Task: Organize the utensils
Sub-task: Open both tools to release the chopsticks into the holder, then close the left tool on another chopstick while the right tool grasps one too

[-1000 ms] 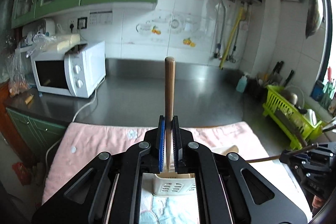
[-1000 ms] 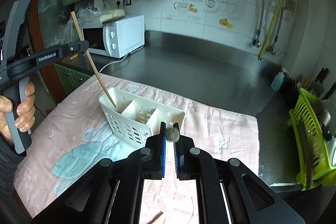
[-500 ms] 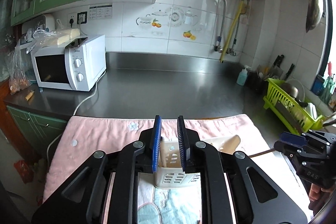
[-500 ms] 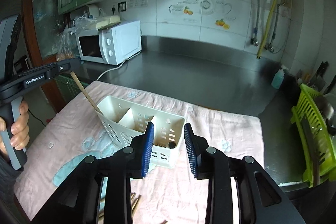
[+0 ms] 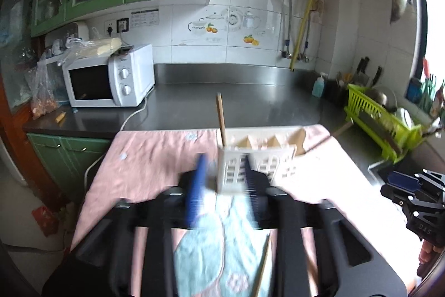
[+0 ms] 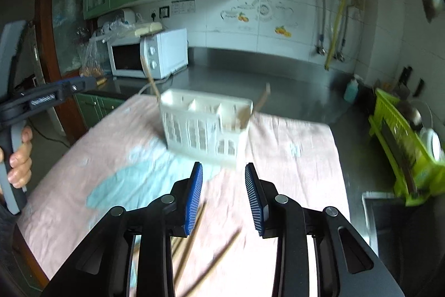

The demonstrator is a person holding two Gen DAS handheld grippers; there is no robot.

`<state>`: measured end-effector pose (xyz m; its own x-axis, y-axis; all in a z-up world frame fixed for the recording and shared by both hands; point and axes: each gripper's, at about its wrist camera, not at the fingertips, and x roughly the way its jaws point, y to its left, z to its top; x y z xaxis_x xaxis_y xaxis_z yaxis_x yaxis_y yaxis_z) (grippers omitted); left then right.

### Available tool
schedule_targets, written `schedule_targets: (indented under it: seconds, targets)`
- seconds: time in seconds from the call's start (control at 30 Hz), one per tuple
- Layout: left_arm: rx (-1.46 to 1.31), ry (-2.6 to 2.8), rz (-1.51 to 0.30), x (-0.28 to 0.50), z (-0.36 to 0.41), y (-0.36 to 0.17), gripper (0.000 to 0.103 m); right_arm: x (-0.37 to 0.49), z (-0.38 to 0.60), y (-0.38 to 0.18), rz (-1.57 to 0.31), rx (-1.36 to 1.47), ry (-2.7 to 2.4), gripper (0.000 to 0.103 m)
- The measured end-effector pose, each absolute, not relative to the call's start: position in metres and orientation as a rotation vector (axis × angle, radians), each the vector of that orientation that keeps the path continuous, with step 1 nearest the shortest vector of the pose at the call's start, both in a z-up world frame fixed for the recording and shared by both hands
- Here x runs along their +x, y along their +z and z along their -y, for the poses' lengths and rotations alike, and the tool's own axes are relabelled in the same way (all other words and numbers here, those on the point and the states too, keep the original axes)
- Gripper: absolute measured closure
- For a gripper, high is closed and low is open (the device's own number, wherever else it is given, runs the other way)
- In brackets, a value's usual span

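Two grippers are seen over a pink patterned cloth (image 6: 292,135) on a steel worktop (image 5: 250,105) in a green-cupboard kitchen. White slotted plastic utensil caddy (image 6: 205,127) sits just ahead of both. Left gripper (image 5: 222,180) jaws are opening, empty; right gripper (image 6: 224,185) is held part-open, empty. Wooden chopsticks (image 6: 192,238) lie below it.

caddy (image 6: 207,127) on mat (image 6: 292,157) | chopstick (image 6: 151,80) in caddy | microwave (image 6: 147,53) behind
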<state>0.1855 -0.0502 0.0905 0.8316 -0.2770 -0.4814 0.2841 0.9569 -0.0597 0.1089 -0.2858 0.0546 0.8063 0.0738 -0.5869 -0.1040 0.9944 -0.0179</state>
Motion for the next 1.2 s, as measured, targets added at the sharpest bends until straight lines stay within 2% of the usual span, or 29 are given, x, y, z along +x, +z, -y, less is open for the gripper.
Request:
schedule_targets:
  seconds: [0.47, 0.9, 1.2]
  targets:
    - [0.031, -0.314, -0.571, 0.096, 0.03, 0.028, 0.059, 0.015, 0.261, -0.055, -0.787, 0.066, 0.032, 0.073]
    - [0.088, -0.407, -0.764, 0.076, 0.037, -0.065, 0.06, 0.01, 0.265, -0.097, -0.862, 0.184, -0.002, 0.079]
    - [0.138, -0.464, -0.845, 0.088, 0.052, -0.1, 0.077, 0.009, 0.266, -0.106, -0.88, 0.242, -0.007, 0.087]
